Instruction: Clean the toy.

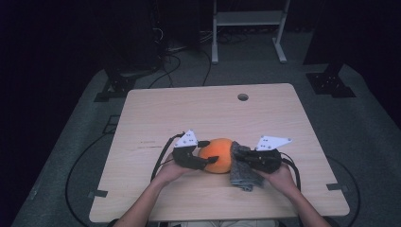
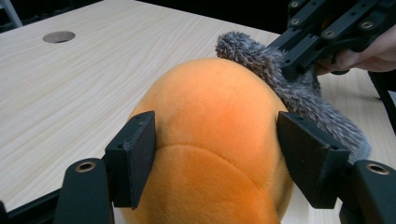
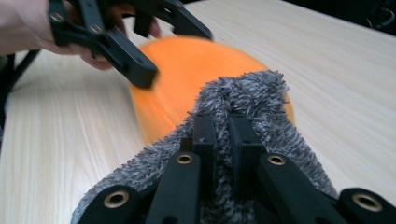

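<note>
Right now the biggest thing in front of me is the pale wooden table [image 1: 156,113], with a round cable hole [image 1: 242,97] near its far edge and dark floor all around. Toward the near side, about the middle, sits an orange plush ball [image 1: 217,155], soft and rounded, resting on the tabletop. Draped against its right flank is a grey fuzzy cloth [image 1: 243,175], one end lifted up onto the ball, the rest trailing down to the table on the near right.

The left gripper [image 1: 204,152] comes in from the left and straddles the ball; in the left gripper view its pads [image 2: 135,156] sit on either side of the orange plush and look to be touching it, so I judge it a light hold on the ball rather than a firm squeeze. The right gripper [image 1: 239,158] is clamped tight on the cloth, the fuzzy fabric bunched between its jaws in the right gripper view [image 3: 223,140].

As I see it, the risk is the ball: it is round and squashy, so a push from the cloth could roll it out of that loose hold, toward the left. The cloth could also snag on the left gripper's near jaw
</note>
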Motion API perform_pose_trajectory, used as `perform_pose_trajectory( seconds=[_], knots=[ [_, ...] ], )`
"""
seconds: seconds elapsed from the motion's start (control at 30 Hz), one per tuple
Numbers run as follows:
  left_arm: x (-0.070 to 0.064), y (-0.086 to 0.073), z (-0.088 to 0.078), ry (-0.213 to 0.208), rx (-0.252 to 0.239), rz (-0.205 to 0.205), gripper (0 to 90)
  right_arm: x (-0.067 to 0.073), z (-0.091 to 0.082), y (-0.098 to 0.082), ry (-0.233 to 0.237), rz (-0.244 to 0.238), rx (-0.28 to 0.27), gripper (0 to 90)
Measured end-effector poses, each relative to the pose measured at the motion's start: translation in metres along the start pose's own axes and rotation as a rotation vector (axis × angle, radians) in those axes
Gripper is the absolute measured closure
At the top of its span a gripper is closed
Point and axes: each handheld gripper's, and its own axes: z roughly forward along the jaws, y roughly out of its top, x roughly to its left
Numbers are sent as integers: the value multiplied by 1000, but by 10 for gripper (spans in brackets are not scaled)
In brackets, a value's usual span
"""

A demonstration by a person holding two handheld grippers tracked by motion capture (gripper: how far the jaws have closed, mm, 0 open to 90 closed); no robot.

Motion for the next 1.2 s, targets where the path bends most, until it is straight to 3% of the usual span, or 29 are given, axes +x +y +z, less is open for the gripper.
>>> perform_pose_trajectory(
  seconds=[0.13,0.27,0.4,0.5,0.73,0.8,0.87,0.9,1.0,1.1,1.13,1.2],
  knots=[
    [-2,-2,-2,4,1,8,303,-6,-8,-14,-36,30,46,824],
    [-3,-6,-2,-17,-8,12,307,-3,-16,-4,2,44,-41,824],
    [-2,-6,-3,-12,-3,8,310,2,-9,10,26,27,-75,824],
    [-1,-9,-7,-10,0,7,311,1,1,4,19,21,-48,824],
    [-3,-10,-7,-14,-3,4,310,-9,-7,-18,-41,51,47,824],
    [-3,-10,-8,-14,-7,1,310,-10,-11,-20,-33,69,45,824],
    [-5,-10,-6,-19,-10,8,310,-8,-15,-14,-13,75,-6,823],
    [-6,-10,-6,-24,-4,18,311,-4,-16,-3,6,55,-51,822],
    [-10,-9,-3,-31,2,40,311,2,-14,12,33,30,-91,822],
    [-8,-10,-5,-32,-1,33,311,3,-9,14,36,15,-78,822],
    [-7,-11,-6,-34,-6,28,311,1,-4,8,36,25,-41,822],
    [-7,-11,-6,-34,-8,28,310,-1,-3,3,37,44,-38,821]
  ],
)
